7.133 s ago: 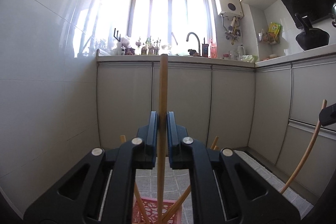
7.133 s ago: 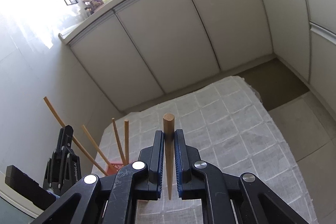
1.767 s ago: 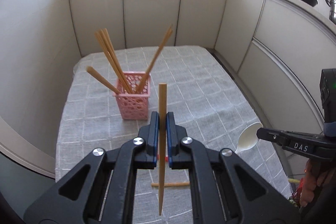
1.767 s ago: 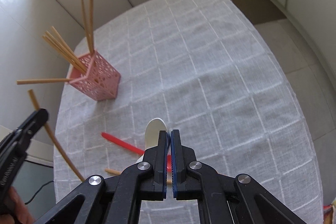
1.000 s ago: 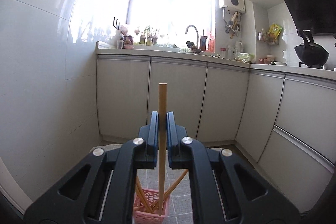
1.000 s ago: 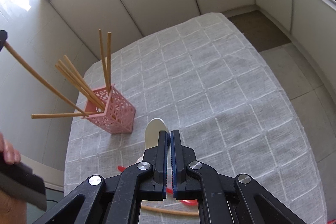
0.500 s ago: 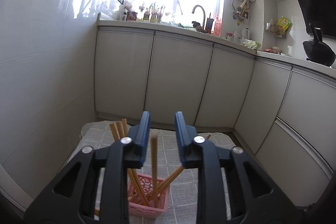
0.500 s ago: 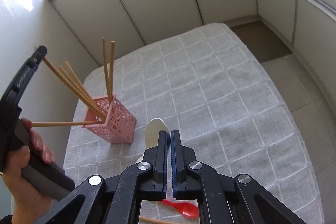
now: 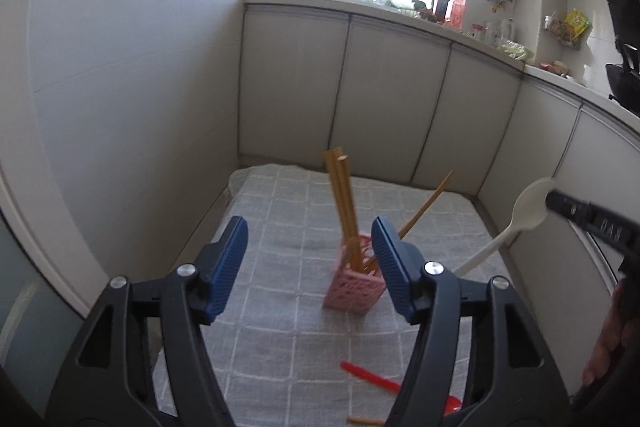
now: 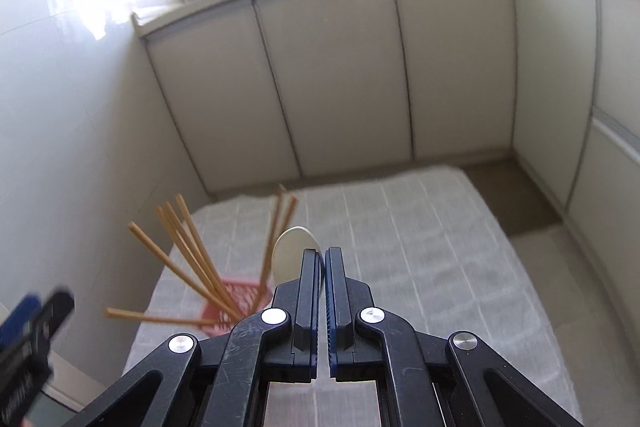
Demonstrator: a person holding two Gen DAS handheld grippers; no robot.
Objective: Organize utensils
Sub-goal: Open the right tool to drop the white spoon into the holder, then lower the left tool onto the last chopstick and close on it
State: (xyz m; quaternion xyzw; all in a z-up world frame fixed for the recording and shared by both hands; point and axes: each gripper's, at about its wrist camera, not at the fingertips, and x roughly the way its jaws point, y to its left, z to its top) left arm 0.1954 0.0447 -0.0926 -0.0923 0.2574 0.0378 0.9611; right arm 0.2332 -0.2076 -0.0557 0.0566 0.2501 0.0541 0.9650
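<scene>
Left gripper [image 9: 310,263]: I am opening its fingers, nothing in them
Right gripper [image 10: 323,269]: I am pinching the white spoon [image 10: 291,253]
Chopsticks [image 9: 344,203]: sitting in the pink basket [image 9: 354,293] on the tabletop [image 9: 280,211]

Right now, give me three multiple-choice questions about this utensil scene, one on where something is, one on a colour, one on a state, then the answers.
1. Where does the red spoon lie?
A. in the basket
B. on the tablecloth, nearer the camera than the basket
C. on the counter

2. What colour is the basket holding the chopsticks?
A. pink
B. blue
C. white

3. What is the right gripper doing?
A. standing open and empty
B. clamping a chopstick
C. clamping the white spoon

Answers: 1 B, the left wrist view shows it flat on the cloth below the basket. 2 A, its lattice walls are pink. 3 C, the jaws are shut on the spoon's bowl, and its handle hangs down.
</scene>
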